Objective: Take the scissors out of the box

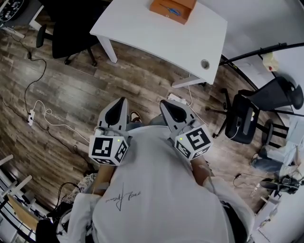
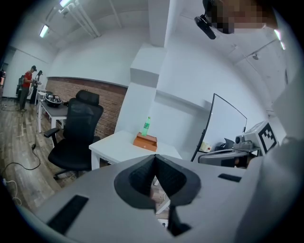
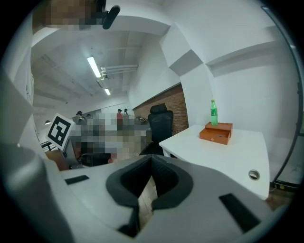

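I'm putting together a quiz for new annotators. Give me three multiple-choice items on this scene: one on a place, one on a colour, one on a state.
1. Where is the box?
A. on the floor
B. on the white table
C. on a chair

2. What colour is the bottle?
A. red
B. blue
C. green

3. How do the right gripper's jaws stand?
A. together, empty
B. wide apart
C. closed on scissors

Answers: B, the box sits on the tabletop; C, the bottle by the box is green; A, the jaws meet with nothing between them.
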A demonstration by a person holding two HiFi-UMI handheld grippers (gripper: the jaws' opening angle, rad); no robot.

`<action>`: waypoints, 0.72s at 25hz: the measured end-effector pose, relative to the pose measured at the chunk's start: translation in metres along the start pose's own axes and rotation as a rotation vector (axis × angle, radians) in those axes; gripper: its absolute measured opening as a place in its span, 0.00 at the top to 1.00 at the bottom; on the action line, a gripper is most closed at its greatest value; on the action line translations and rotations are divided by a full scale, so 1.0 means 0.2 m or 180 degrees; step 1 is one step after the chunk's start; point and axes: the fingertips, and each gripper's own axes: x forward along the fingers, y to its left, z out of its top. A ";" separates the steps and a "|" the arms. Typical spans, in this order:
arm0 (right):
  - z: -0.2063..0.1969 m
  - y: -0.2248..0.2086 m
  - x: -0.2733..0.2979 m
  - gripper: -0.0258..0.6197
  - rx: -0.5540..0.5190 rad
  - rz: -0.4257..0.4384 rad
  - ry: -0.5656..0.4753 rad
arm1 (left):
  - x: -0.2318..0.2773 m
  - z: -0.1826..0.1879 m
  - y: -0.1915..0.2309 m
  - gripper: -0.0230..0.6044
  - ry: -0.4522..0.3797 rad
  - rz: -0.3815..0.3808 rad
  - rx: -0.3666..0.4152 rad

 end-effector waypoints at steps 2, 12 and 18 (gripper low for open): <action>0.01 0.00 0.01 0.95 0.0010 -0.0044 0.0003 | 0.00 0.00 0.02 0.95 0.0001 -0.0028 -0.0023; 0.02 -0.05 0.07 0.94 0.0081 -0.0043 0.0075 | 0.06 0.01 0.08 0.95 -0.0002 -0.0038 -0.0096; 0.08 -0.17 0.18 0.94 0.0101 -0.0070 0.0020 | 0.19 0.06 0.15 0.95 0.0028 -0.0010 -0.0057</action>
